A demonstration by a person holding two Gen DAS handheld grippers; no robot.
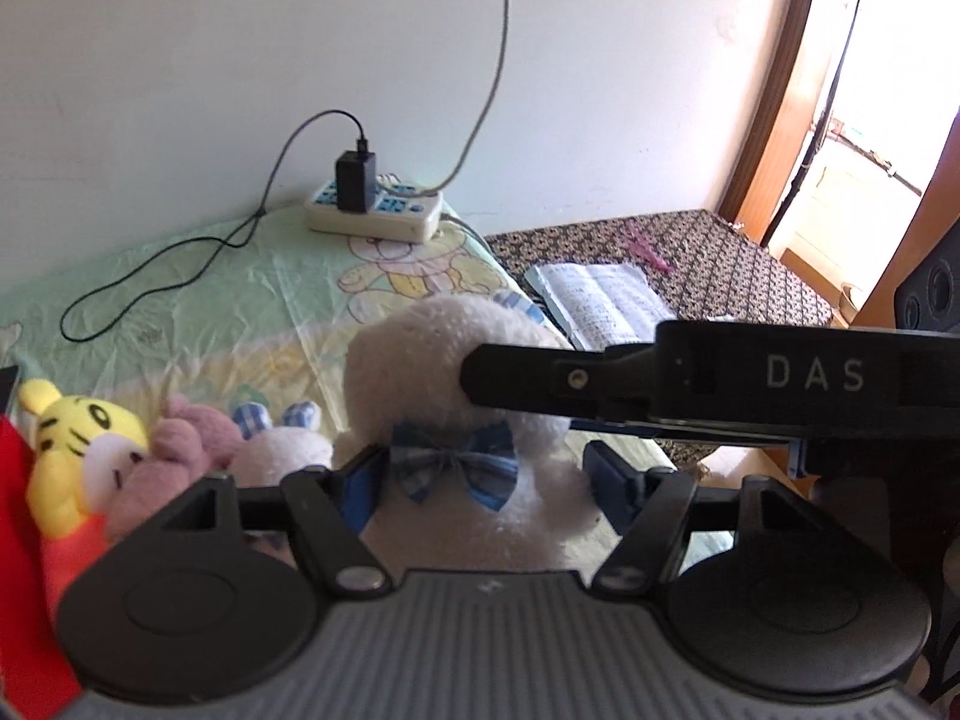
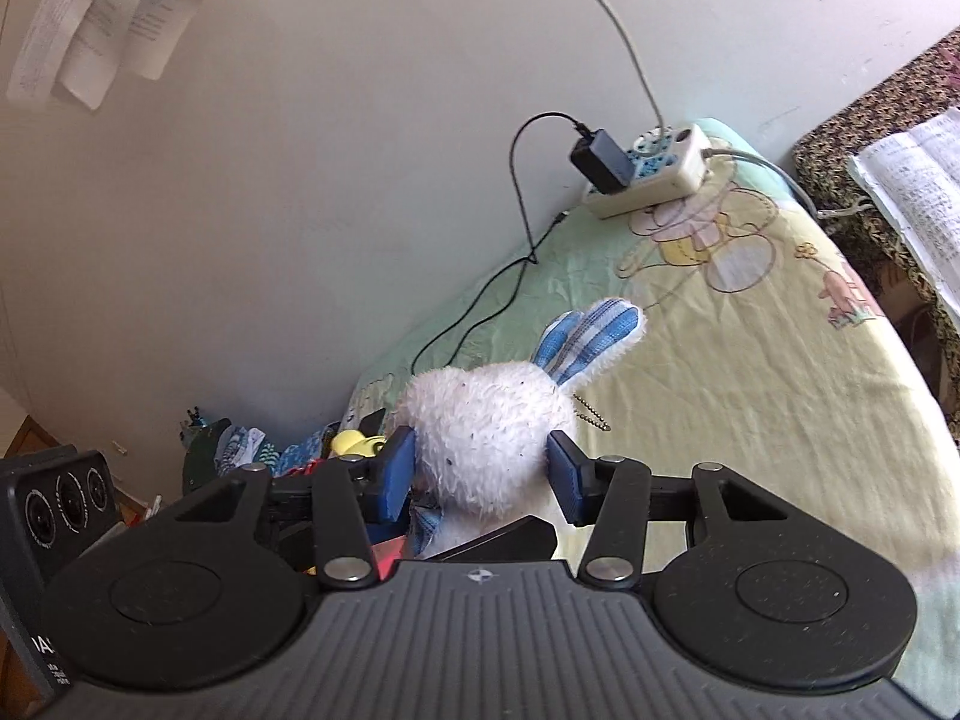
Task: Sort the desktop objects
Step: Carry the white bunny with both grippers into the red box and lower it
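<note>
At the far left of the left wrist view, a yellow tiger [image 1: 66, 438], a pink plush [image 1: 180, 444] and a small white plush [image 1: 282, 450] are lying in a row on the cloth [image 1: 198, 288]. Just right of them, the white bunny [image 1: 444, 384] is sitting between the blue pads of the left gripper [image 1: 483, 474]. The pads are pressing its body at the bow [image 1: 453, 465], so this gripper is clamping the toy low down. The head is rising away from the camera, so the bunny's long axis is running forward and up from these tongs.

Further right, the right gripper [image 1: 474, 381] is reaching in from the side, its finger lying across the head. In its own view, the right gripper [image 2: 483, 474] is squeezing the bunny [image 2: 486, 432] at the head, pads dented into the fur on both sides, the striped ear [image 2: 591, 339] pointing away to the upper right.

Both hands are sharing one toy, left on the body and right on the head. The row of plush is lying on the left gripper's side, so any placing there is likely falling to the left hand. The power strip [image 1: 375, 210] is sitting well apart by the wall.
</note>
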